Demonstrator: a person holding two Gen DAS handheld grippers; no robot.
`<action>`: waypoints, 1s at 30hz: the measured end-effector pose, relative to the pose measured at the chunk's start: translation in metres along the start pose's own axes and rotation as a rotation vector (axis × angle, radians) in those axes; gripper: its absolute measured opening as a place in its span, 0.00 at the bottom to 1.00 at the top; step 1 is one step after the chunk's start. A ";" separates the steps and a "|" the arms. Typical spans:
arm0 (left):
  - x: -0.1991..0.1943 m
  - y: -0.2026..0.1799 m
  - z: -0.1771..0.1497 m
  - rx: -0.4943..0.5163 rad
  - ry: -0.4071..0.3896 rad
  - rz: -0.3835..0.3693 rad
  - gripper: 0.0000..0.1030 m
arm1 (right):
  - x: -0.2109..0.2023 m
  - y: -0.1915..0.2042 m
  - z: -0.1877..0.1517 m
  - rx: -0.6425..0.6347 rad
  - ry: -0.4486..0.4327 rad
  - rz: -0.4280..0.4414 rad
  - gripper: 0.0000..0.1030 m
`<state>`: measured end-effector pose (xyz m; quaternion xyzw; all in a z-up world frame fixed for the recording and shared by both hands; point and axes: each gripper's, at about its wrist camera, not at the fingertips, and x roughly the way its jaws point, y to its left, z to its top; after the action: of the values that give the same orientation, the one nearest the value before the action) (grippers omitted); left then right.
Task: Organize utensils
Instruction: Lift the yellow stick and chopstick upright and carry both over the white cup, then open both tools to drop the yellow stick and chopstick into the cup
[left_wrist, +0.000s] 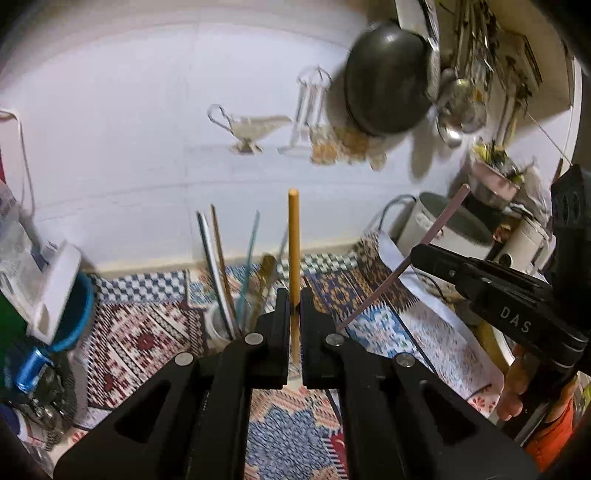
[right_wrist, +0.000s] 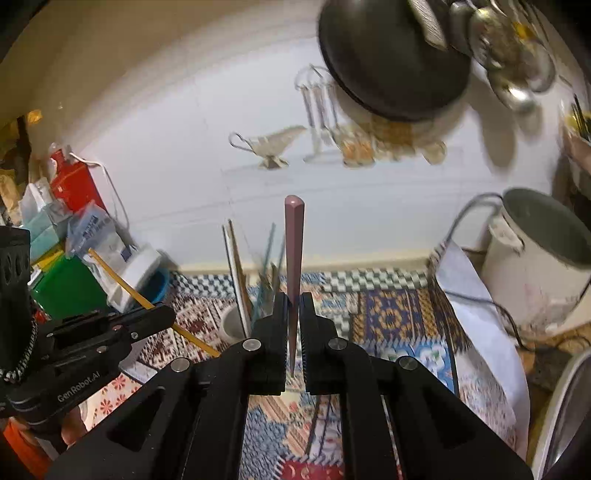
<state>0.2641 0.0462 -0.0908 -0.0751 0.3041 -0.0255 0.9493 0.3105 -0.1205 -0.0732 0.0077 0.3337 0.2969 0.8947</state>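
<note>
Left gripper (left_wrist: 294, 308), black and two-fingered, pinches a yellow wooden chopstick (left_wrist: 294, 243) that stands upright between its pads, while the right gripper (right_wrist: 294, 308) clamps a mauve tapered chopstick (right_wrist: 293, 254) the same way — both held above a patterned woven mat (left_wrist: 147, 332). Just beyond the fingertips, slightly left, a white cylindrical holder (left_wrist: 218, 325) carries several more thin sticks (left_wrist: 221, 258). Farther off, a dark round pan (left_wrist: 386, 77) hangs on the white tiled wall (left_wrist: 129, 129), up and right of both grippers.
</note>
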 end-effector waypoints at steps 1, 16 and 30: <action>-0.002 0.002 0.004 0.000 -0.012 0.008 0.03 | 0.000 0.002 0.005 -0.007 -0.010 0.006 0.06; 0.021 0.045 0.033 -0.045 -0.038 0.119 0.03 | 0.049 0.026 0.044 -0.050 -0.037 0.119 0.06; 0.103 0.070 0.009 -0.112 0.159 0.129 0.03 | 0.133 0.033 0.019 -0.051 0.143 0.168 0.06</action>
<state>0.3529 0.1067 -0.1534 -0.1060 0.3837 0.0470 0.9162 0.3846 -0.0189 -0.1300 -0.0085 0.3873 0.3792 0.8403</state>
